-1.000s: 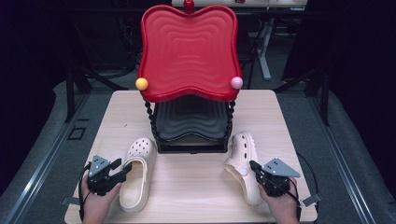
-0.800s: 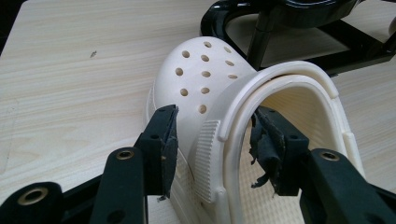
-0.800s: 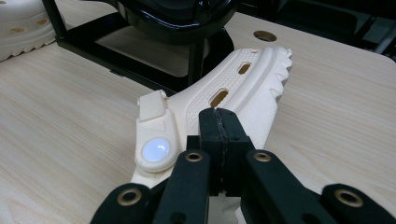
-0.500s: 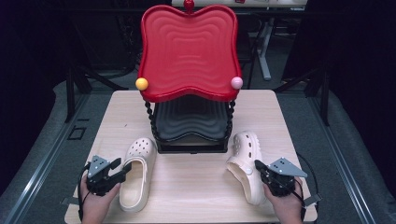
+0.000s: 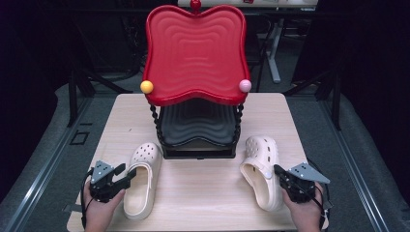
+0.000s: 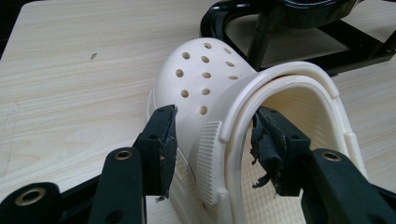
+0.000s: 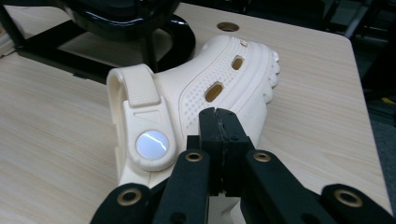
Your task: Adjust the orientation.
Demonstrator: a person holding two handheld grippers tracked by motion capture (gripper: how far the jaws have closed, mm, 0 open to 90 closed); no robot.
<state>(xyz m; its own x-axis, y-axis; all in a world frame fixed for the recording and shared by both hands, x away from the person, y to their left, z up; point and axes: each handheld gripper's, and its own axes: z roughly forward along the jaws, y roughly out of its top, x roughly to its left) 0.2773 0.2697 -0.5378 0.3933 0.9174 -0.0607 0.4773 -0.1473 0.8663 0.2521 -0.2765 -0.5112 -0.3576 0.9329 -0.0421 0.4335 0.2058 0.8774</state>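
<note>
At the lower left of the high view, the left gripper (image 5: 126, 175) straddles the side wall of the left clog (image 5: 140, 180), jaws apart, seemingly lining up a grasp. At the lower right, the right gripper (image 5: 279, 171) is closed, empty, nudging the right clog (image 5: 261, 176) on the surface (image 5: 203, 193) near the red-topped rack (image 5: 196, 53).

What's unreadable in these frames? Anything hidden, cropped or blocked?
- Lower black tray, high view: its back part is covered by the red tray above it.
- Right clog, right gripper view: the heel end is hidden behind the right gripper, so contact there is unclear.
- Left clog, left gripper view: heel cut off by the bottom edge; whether the left gripper pads press its side wall is unclear.
</note>
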